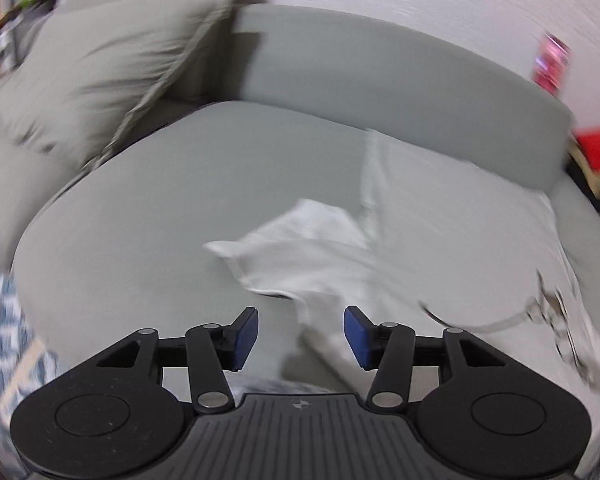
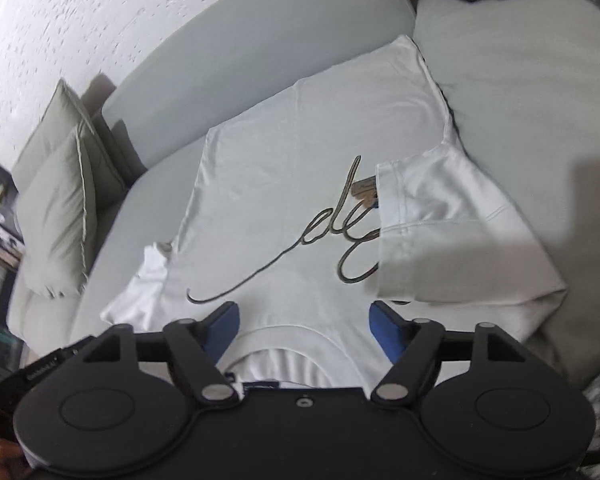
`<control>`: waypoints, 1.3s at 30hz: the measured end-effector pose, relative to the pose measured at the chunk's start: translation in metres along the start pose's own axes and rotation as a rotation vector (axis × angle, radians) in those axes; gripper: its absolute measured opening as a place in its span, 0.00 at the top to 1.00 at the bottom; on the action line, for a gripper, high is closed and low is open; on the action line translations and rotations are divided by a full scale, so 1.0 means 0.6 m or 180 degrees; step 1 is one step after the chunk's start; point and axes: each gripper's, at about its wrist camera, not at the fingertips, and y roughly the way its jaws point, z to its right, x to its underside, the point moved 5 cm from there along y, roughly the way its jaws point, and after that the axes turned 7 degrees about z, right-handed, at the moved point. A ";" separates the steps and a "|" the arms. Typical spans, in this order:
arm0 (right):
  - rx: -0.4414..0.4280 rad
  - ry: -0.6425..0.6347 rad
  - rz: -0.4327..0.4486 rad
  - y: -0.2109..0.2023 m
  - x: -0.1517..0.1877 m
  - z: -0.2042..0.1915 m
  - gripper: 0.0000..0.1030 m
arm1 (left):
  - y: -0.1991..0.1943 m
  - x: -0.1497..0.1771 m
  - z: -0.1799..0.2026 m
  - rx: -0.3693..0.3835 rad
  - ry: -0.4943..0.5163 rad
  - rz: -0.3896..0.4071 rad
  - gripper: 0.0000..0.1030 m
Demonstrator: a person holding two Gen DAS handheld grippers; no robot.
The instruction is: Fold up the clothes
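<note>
White cotton fills your left wrist view only on the right side: the T-shirt (image 1: 440, 240) lies spread on the grey sofa seat (image 1: 160, 200), and its loose sleeve (image 1: 296, 240) sticks out toward the middle, just ahead of your left tool (image 1: 300, 338). That tool hovers with its blue pads apart and nothing between them. The picture is smeared, so you cannot read the cloth's edges closely. The sleeve is nearest this hand, slightly right of the tool's centre line.

In your right wrist view the shirt (image 2: 300, 152) lies front up, script print showing, its long axis running straight away from you, collar (image 2: 300, 344) directly under the right tool (image 2: 304, 324) and hem toward the backrest (image 2: 240, 52). The sleeve on the right (image 2: 452, 232) is already folded inward over the print; the one on the left (image 2: 140, 296) still lies out flat. The right tool is also spread wide, gripping nothing. Cushions (image 2: 56, 208) sit well apart to the left.
</note>
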 end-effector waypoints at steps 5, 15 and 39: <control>-0.0007 0.0152 -0.0074 0.015 0.005 0.005 0.28 | 0.047 -0.005 -0.082 0.0017 -0.0706 -0.0085 0.54; -0.0003 0.0199 -0.0125 0.024 0.010 0.004 0.28 | 0.159 -0.025 -0.166 0.0467 -0.1742 -0.0321 0.57; 0.0025 0.0516 -0.0029 0.001 0.011 0.061 0.28 | 0.057 0.011 0.275 0.0762 0.1814 -0.0152 0.81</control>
